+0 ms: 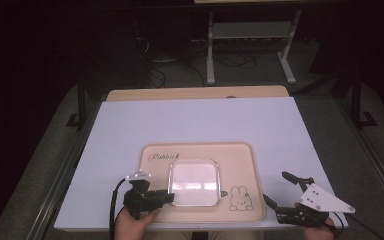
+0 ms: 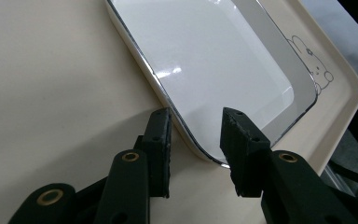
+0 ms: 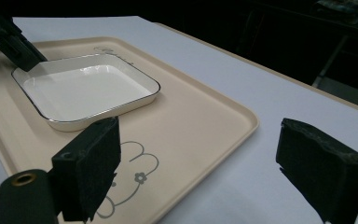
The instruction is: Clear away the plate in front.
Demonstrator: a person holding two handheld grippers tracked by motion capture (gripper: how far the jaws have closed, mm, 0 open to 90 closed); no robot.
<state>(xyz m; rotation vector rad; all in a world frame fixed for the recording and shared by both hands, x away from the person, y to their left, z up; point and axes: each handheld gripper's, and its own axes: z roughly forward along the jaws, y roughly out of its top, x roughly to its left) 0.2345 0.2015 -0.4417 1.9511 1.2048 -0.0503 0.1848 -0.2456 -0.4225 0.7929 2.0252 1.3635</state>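
Square white dish (image 1: 194, 182) with a thin dark rim line sits on a beige serving tray (image 1: 240, 155), toward the tray's near middle, resting flat. Tray lies on a white tabletop (image 1: 190, 120), close to its near edge, and carries the printed word "Rabbit" (image 1: 164, 157) at its far left corner and a rabbit outline drawing (image 1: 240, 198) just right of the dish.

From the high view, the left gripper (image 1: 167, 198) comes in at the near left, held by a hand (image 1: 132, 222), and reaches to the dish's near left corner. In the left gripper view its 2 black jaws stand a moderate gap apart on either side of the dish rim (image 2: 193, 149): 1 jaw is outside the rim over the tray, the other lies over the dish's inner floor. They are not closed on the rim; whether either pad touches it cannot be told.

The right gripper (image 1: 275, 189) sits at the near right, off the tray's right edge over the tabletop, well apart from the dish, with a grey three-cornered plate (image 1: 322, 199) on top. Its jaws are spread wide and hold nothing, 1 above the rabbit drawing (image 3: 126, 182) in the right gripper view, the other above the white tabletop (image 3: 242, 182).
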